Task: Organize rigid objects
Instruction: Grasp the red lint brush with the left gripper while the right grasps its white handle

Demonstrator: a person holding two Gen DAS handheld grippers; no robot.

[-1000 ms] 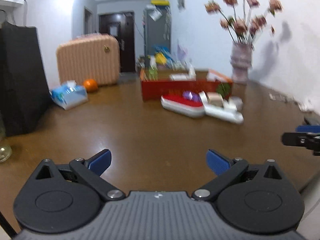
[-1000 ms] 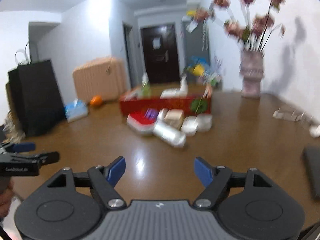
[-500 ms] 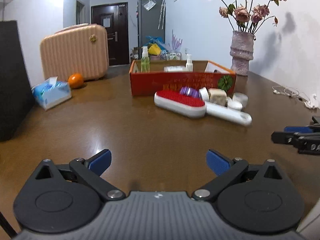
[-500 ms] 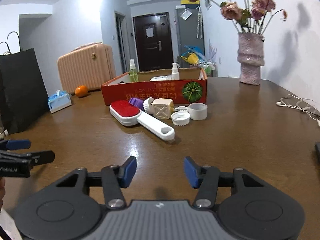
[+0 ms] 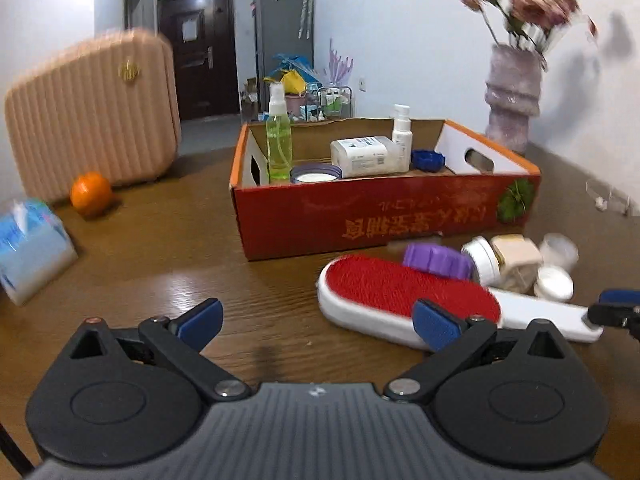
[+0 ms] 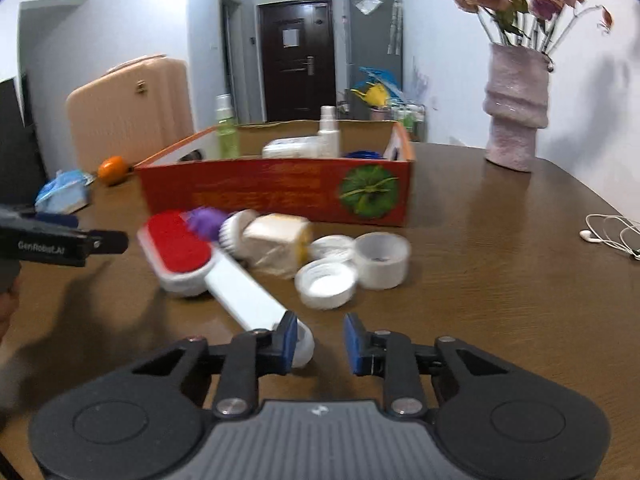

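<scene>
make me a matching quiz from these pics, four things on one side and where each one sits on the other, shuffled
Things:
1. green spray bottle
2. lint brush
3. orange
4. vase

Places:
A. beside the pink suitcase
B. on the table, right of the red box
C. upright inside the box
D. flat on the table before the box

Pairs: 1-C, 2-D, 3-A, 4-B

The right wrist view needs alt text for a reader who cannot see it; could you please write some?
The right gripper, jaws narrowed with nothing between them, hangs over a brown table at the white handle end of a red-faced lint brush. Beyond lie white lids, a tape roll and a red cardboard box holding bottles; the left gripper enters from the left.
</scene>
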